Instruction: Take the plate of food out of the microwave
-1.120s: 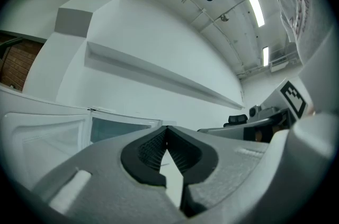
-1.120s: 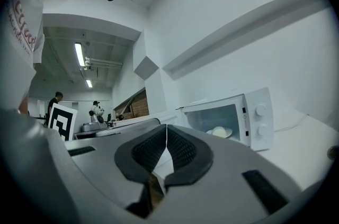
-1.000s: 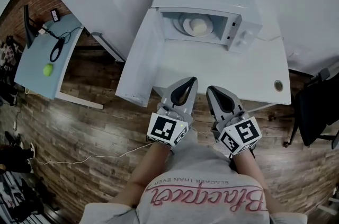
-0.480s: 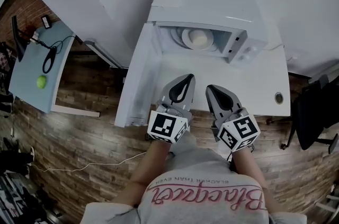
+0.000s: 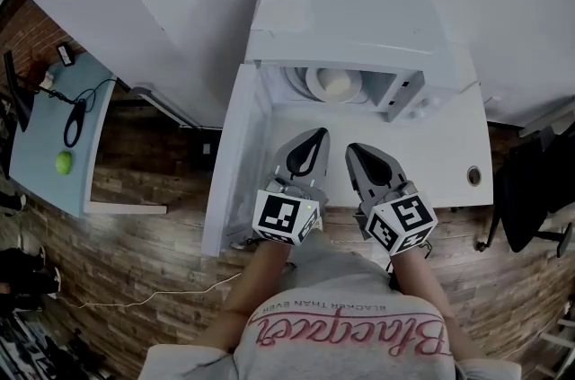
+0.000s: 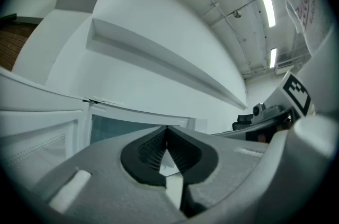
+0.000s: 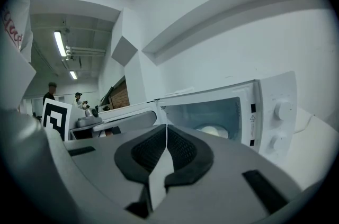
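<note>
Both of your grippers are clenched shut and hold nothing. Your left gripper (image 5: 319,134) and right gripper (image 5: 352,148) hover side by side above the white table (image 5: 449,145). The plate of food (image 5: 334,83) lies farther away, inside the open microwave (image 5: 350,19), apart from both.

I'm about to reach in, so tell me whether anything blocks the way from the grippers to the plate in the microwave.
Nothing visible does. The door stands open at the left, the plate sits inside the microwave, and only bare table lies between it and the left gripper and right gripper.
</note>
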Motion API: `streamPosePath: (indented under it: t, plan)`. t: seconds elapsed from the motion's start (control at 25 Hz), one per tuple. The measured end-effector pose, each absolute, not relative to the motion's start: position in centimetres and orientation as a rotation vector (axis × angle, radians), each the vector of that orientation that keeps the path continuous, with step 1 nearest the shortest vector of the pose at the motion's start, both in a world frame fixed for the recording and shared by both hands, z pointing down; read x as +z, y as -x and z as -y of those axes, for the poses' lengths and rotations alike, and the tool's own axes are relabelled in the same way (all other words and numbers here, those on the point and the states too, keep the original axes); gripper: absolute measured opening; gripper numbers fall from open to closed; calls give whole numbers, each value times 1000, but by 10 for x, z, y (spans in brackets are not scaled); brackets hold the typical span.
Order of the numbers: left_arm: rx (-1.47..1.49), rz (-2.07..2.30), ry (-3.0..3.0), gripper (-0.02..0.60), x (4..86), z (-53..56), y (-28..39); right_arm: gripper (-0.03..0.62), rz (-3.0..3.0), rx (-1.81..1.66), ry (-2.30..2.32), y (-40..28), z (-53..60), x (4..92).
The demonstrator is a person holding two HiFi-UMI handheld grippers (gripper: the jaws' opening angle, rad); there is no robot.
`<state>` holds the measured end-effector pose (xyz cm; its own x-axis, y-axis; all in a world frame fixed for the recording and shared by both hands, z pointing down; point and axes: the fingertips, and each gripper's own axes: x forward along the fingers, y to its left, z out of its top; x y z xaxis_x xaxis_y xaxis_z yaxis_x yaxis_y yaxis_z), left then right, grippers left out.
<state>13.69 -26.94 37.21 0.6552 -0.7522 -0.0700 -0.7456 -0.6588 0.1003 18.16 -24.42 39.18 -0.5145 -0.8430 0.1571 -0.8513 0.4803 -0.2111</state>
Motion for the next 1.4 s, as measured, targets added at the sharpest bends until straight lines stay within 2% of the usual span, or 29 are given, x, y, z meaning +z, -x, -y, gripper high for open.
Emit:
streamPosePath:
  t: [1.4]
  plan:
    - [-121,1223,-2764,6,405,309,-116,14,2546,512,-1588,-179,309,435]
